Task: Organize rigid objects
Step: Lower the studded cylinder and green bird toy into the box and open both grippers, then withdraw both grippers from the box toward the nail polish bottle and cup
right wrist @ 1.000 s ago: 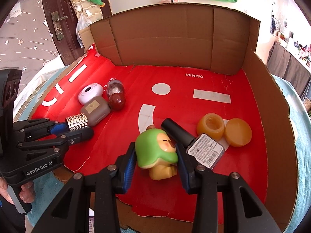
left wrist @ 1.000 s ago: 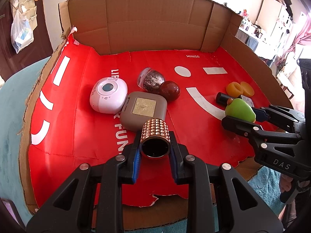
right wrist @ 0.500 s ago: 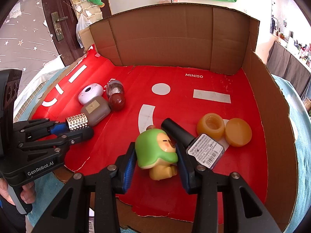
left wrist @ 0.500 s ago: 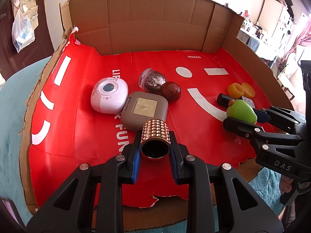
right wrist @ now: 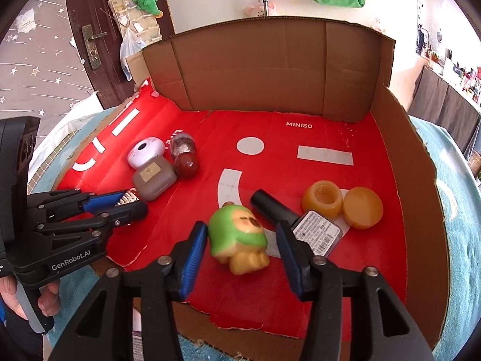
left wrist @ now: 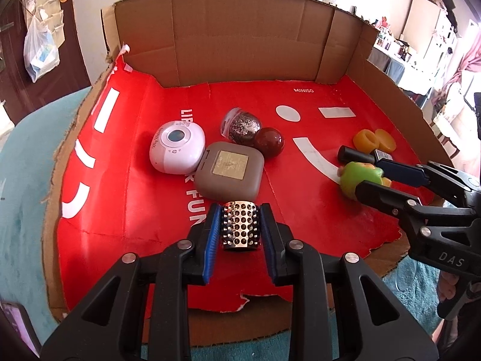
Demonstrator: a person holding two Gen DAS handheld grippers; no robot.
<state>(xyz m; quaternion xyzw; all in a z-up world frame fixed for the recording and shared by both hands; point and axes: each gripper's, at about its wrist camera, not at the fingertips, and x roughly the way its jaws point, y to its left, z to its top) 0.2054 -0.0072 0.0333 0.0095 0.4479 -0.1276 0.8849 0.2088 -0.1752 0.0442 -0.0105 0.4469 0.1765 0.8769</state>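
Observation:
A gold studded cylinder sits low over the red mat with my left gripper shut on it, blue pads against both sides. It stands just in front of the grey-brown square case. My right gripper is opening. The green-hooded toy figure lies tipped on the mat between its jaws, with a gap on each side. A black bottle with a barcode label lies just right of the toy. The right gripper also shows in the left wrist view, straddling the toy.
A white round device, a glitter dome and a dark red ball cluster behind the case. An orange jar and its lid sit at the right. Cardboard walls enclose the back and sides.
The right jaws have spread off the green toy, which now lies tipped on the mat. The studded cylinder shows its studded side instead of its open end.

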